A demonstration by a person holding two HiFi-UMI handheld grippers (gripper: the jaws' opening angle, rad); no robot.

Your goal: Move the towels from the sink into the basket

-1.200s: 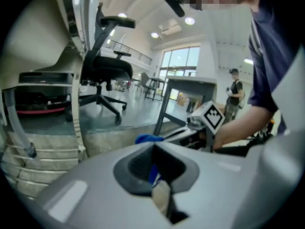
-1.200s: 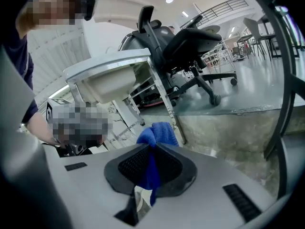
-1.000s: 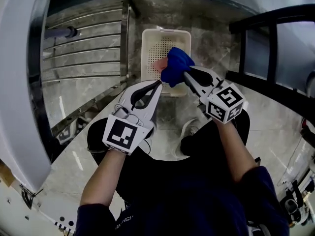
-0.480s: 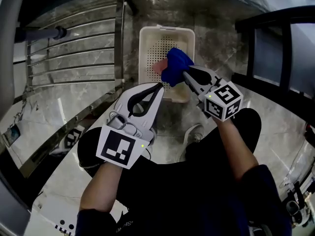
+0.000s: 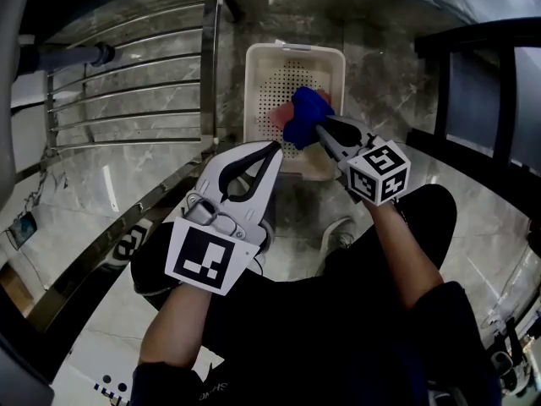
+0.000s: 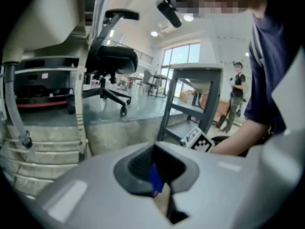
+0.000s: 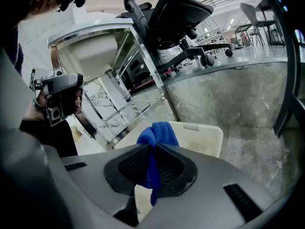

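While the right gripper (image 5: 319,128) clamps the towel (image 5: 304,113) at its tips above the far basket (image 5: 252,91), the left gripper (image 5: 275,148), just left, is closed on nothing.

The blue towel (image 5: 306,117) is soft cloth with a fuzzy, matt pile; the basket (image 5: 254,91) at the upper middle is smooth cream plastic, its bottom full of small holes; the floor (image 5: 380,66) around it is grey veined stone, polished and glossy; the rack (image 5: 135,100) at the upper left has shiny metal rails; the shells of the left gripper (image 5: 275,147) and the right gripper (image 5: 320,130) are smooth light-grey plastic, with dark, finely ribbed pads (image 7: 133,168) inside the jaws.
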